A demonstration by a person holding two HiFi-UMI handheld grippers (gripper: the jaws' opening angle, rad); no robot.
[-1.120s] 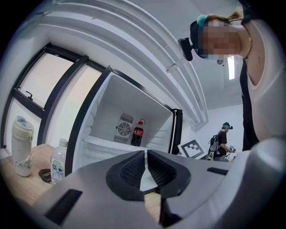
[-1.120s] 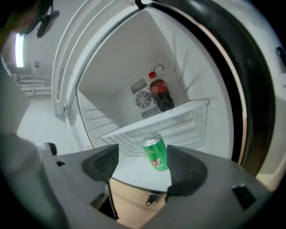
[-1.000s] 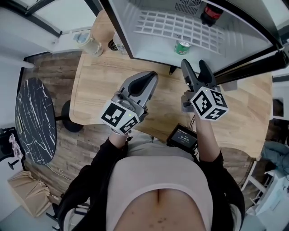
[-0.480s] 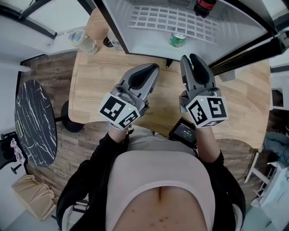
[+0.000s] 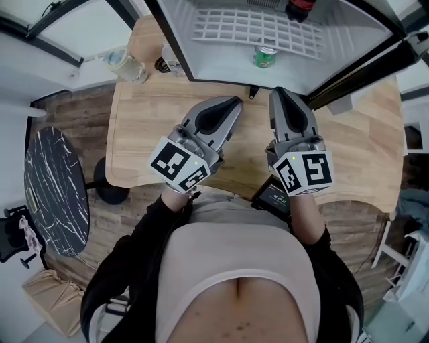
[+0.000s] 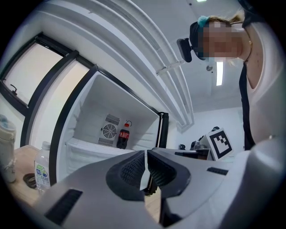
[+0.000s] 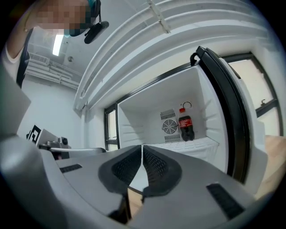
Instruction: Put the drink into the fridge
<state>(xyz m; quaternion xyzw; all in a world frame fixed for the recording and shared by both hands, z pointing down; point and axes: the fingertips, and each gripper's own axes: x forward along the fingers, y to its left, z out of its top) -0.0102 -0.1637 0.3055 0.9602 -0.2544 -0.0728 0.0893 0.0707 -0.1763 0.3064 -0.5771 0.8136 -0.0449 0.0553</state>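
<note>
Setting: wooden table (image 5: pixel 134 134) carrying an open white fridge (image 5: pixel 201 63), its dark-framed door (image 5: pixel 362 74) swung out to the right.

Green drink can (image 5: pixel 265 55): inside the fridge, near the front edge of the compartment. It stands upright with its long axis vertical and its top facing up.

Cola bottle (image 5: pixel 299 8): upright at the back wall beside the fan grille.

Left gripper (image 5: pixel 231 105): over the table, jaws together, nothing held.

Right gripper (image 5: pixel 280 95): just beside it, jaws just closed, nothing between them.

Step in hand, as judged: clearing the opening, then the door. Keep both grippers level and away from the can, and push the door by its outer edge so the can is not jolted.
</note>
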